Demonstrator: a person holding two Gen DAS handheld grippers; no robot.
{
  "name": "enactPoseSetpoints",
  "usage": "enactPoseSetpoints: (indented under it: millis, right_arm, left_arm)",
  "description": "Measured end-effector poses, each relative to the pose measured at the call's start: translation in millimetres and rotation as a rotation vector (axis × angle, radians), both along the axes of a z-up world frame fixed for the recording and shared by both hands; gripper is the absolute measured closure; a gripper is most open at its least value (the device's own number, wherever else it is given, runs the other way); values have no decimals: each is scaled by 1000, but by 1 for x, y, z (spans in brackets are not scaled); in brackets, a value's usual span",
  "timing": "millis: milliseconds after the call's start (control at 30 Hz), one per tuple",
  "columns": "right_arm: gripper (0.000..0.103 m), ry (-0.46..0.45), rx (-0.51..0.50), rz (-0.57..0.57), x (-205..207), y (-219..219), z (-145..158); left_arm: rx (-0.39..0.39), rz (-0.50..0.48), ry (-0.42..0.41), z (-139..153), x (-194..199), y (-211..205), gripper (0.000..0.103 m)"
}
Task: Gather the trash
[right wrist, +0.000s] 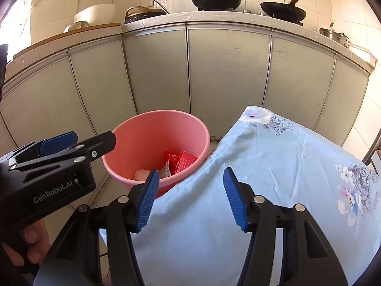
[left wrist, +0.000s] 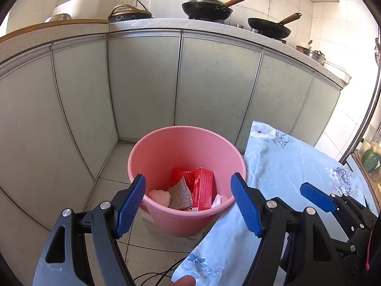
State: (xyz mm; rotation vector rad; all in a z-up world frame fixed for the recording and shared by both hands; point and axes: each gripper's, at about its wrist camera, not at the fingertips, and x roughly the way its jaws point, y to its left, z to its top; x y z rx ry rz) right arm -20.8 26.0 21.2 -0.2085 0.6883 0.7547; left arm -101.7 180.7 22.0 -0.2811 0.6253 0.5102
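A pink bin (left wrist: 166, 147) (right wrist: 152, 131) stands on the tiled floor against the grey cabinets. Inside it lie a red box (left wrist: 202, 188) (right wrist: 185, 162), a brown mesh scrap (left wrist: 179, 194) and a pale pink lump (left wrist: 160, 196). My left gripper (left wrist: 188, 205) hovers over the bin's near rim, open, with nothing between its blue pads. My right gripper (right wrist: 190, 200) stands open above the light blue floral cloth (right wrist: 273, 166) (left wrist: 285, 162), also holding nothing. In the right wrist view the left gripper's (right wrist: 78, 143) side shows beside the bin.
The cloth covers a table to the right of the bin. Grey cabinet doors (left wrist: 142, 83) run behind, with a worktop bearing two woks (left wrist: 207, 8), a rice cooker (left wrist: 78, 7) and pots. A black cable (left wrist: 157, 274) lies on the floor tiles.
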Motion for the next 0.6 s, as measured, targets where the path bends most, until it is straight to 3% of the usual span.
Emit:
enactPoseSetpoints:
  millis: [600]
  right_arm:
    - [46,-2,4,-7,-1,-6,1]
  left_arm:
    - [12,-10,5,2,0,-4,31]
